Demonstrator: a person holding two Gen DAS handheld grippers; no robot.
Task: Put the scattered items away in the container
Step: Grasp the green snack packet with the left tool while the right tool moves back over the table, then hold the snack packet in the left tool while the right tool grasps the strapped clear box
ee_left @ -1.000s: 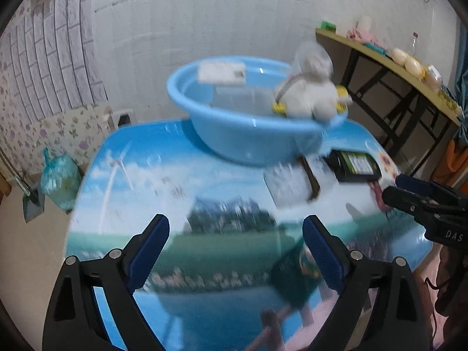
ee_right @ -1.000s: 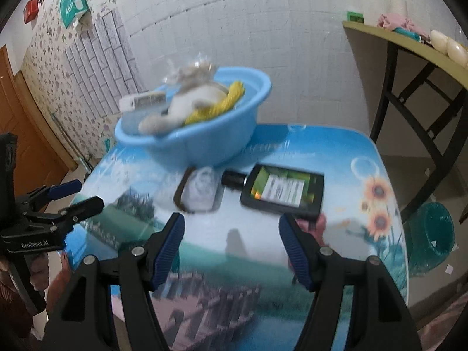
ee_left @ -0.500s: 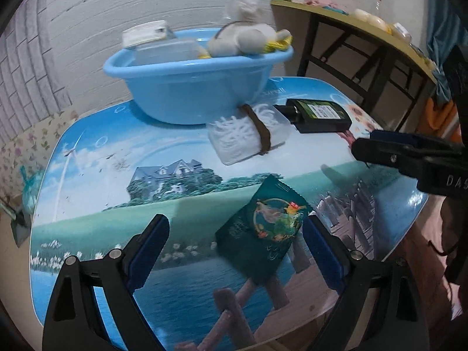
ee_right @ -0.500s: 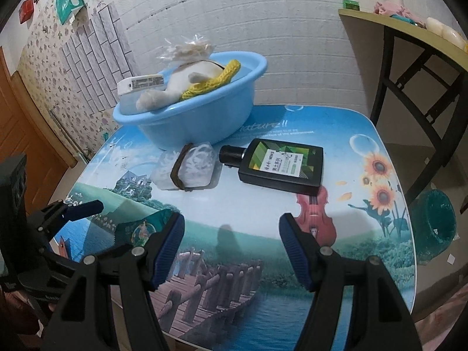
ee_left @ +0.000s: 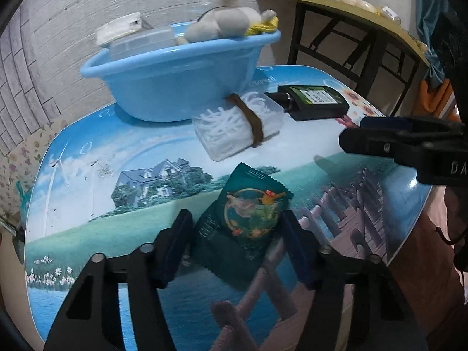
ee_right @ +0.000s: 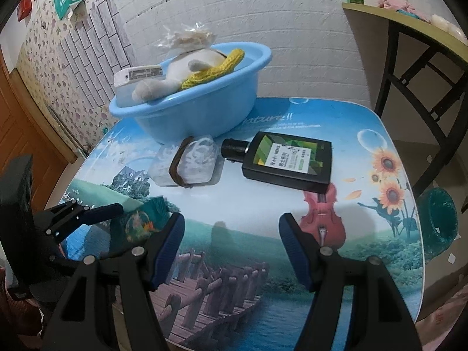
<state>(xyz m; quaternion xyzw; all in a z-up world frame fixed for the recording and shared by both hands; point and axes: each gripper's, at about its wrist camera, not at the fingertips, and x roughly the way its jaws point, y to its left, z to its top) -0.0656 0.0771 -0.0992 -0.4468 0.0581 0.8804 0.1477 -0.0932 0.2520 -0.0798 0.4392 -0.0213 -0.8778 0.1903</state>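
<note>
Down toward the table's near edge since a second ago, the left gripper [ee_left: 237, 242] now straddles a dark teal snack packet [ee_left: 245, 225], and its jaws have just been closing — the blue pads sit just beside the packet's two crinkled sides, though whether they press it cannot be told. That packet is glossy foil with serrated ends and a round colourful print, lying flat on the table [ee_left: 87, 204], whose slick top carries a printed landscape of house, meadow and wooden bridge. Beyond it lies a clear, soft-looking plastic box of white strands [ee_left: 238, 125] bound by a brown band, touching the foot of a smooth, round blue plastic basin [ee_left: 175, 84] at the far side. To the right of the box a flat black bottle [ee_right: 288, 161] with a green label lies on its side. Heaped in the basin are a beige plush toy [ee_right: 181, 70], a yellow knitted piece [ee_right: 216, 67] and a white carton [ee_right: 139, 74]. Nearer and to the right, the right gripper [ee_right: 231, 248] hangs over bare table — jaws wide, nothing between them.
</note>
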